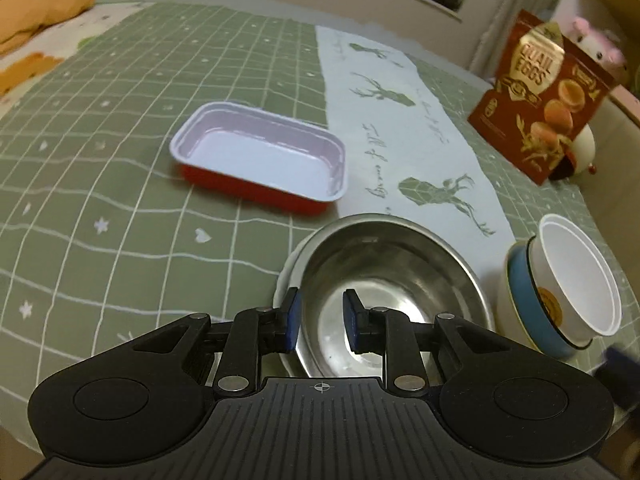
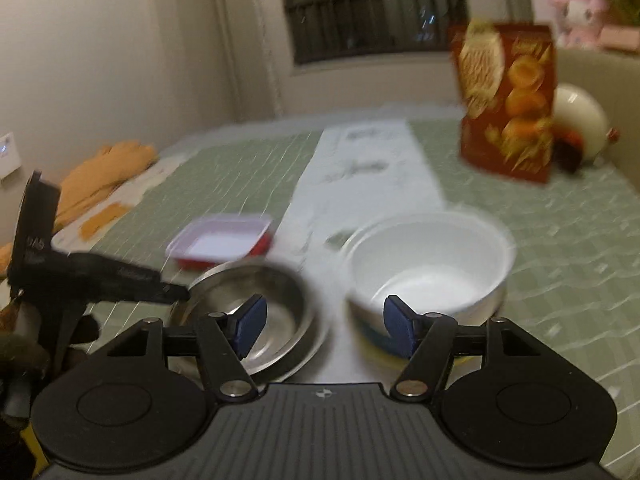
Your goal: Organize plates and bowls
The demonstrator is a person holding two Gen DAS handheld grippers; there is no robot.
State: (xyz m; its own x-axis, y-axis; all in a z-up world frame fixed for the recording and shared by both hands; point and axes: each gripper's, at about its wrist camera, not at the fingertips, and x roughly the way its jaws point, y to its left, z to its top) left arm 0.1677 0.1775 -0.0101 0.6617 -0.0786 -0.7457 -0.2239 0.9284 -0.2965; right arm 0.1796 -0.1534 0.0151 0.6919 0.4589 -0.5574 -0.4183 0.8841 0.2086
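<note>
Green checked bedding (image 1: pixel 120 208) with small white stars and hearts covers the surface, and a pale cloth strip (image 1: pixel 420 128) printed with deer runs across it toward a dark window (image 2: pixel 376 8). Near the middle lies a rectangular tray (image 1: pixel 260 156), red outside and white inside, mouth up, its long axis slanting from upper left to lower right in the left wrist view. Just in front of the left gripper (image 1: pixel 320 320) sits a steel bowl (image 1: pixel 392 280), upright and open to the ceiling, resting on a white plate (image 1: pixel 286 280) whose rim peeks out on the bowl's left. The gripper's jaws stand narrowly apart, straddling the bowl's near rim: the left finger is outside the wall, the right one inside, and a visible gap remains between pads and metal, so nothing is clamped. Beside the steel bowl, close but apart, is a stack of white bowls (image 1: pixel 568 288) (a blue band rings an outer one); in the left view the stack tips with its mouth toward the upper right. The right gripper (image 2: pixel 324 326) hovers with its jaws moderately wide and empty, over the gap between the steel bowl and the white stack. Farther back stands a red quail-egg box (image 1: pixel 544 96), upright, with a pink plush toy (image 2: pixel 576 12) behind it.
</note>
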